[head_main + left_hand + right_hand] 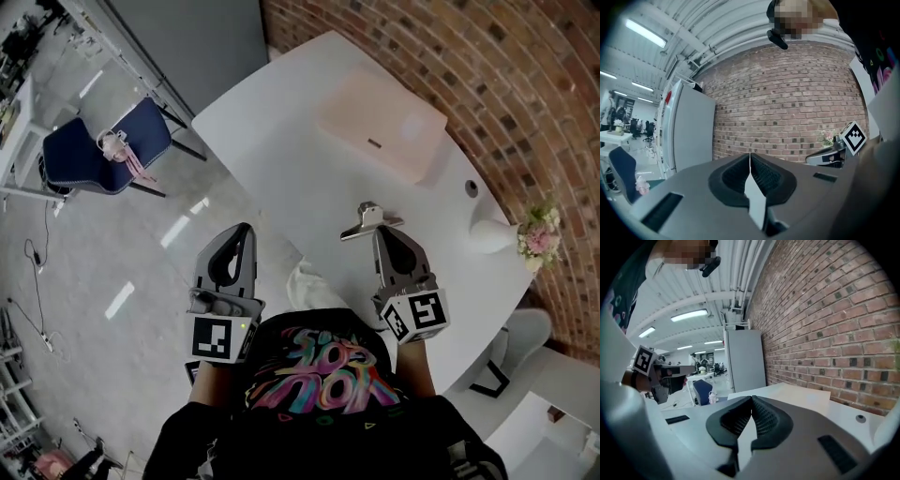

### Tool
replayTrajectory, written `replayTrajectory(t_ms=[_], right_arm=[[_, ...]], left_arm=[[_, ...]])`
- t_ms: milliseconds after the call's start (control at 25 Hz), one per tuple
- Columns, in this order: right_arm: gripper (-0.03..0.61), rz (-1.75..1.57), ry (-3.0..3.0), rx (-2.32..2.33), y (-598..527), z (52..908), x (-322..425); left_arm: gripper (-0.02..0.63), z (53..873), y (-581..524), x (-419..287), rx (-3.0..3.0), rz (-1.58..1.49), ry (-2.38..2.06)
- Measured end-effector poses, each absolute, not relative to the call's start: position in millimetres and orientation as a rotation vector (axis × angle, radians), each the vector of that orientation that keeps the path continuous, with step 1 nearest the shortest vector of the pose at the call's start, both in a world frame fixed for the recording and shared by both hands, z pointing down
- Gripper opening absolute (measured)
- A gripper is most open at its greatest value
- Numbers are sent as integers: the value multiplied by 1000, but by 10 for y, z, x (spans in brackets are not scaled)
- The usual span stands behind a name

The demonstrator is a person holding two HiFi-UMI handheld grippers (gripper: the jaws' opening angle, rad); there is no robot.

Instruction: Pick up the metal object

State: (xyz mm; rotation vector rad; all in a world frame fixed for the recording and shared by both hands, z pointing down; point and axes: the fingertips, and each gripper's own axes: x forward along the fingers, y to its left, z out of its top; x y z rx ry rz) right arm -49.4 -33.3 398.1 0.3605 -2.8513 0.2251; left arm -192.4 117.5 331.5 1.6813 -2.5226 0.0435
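Left gripper (247,228): grey moulded plastic shell with a black-and-white marker cube at the rear. Its black ribbed rubber pads (764,176) are pressed together tip to tip, with nothing between them. In the head view it hangs over the grey glossy floor (141,272), just off the table edge.

Right gripper (377,229): same build. Its ribbed pads (764,420) also meet at the tips, and its own view shows nothing clamped between them. It sits over the white matte round-cornered table (281,122).

Task item: a small silver metal clip (368,221) with a folded-sheet body, flat handles and a shiny finish. It lies on the table right at the right gripper's tip in the head view. Can't tell whether they touch. The clip doesn't show in the right gripper view.

Other items on the table:
- A pale pink flat rectangular box (384,122) with a small dark tag on its near edge, further back and well apart from the clip.
- A white smooth rounded vase (492,234) holding pink flowers, at the table's right side by the red brick wall (469,56).

On the floor to the left is a dark blue padded chair (98,155) on a thin metal frame.
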Motion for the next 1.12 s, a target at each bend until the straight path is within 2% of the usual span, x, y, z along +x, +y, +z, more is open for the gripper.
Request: replayTrajectory(t_ms=[440,1120], right_arm=[[18,360,-2825,612,-1049,4017,-466],[19,350,-2671,1132,-1374,3837,-217]], left_arm=[[29,3247,37,-2091,1956,93,-2314],[29,3251,-1055,-1906,2420,52,-1820]])
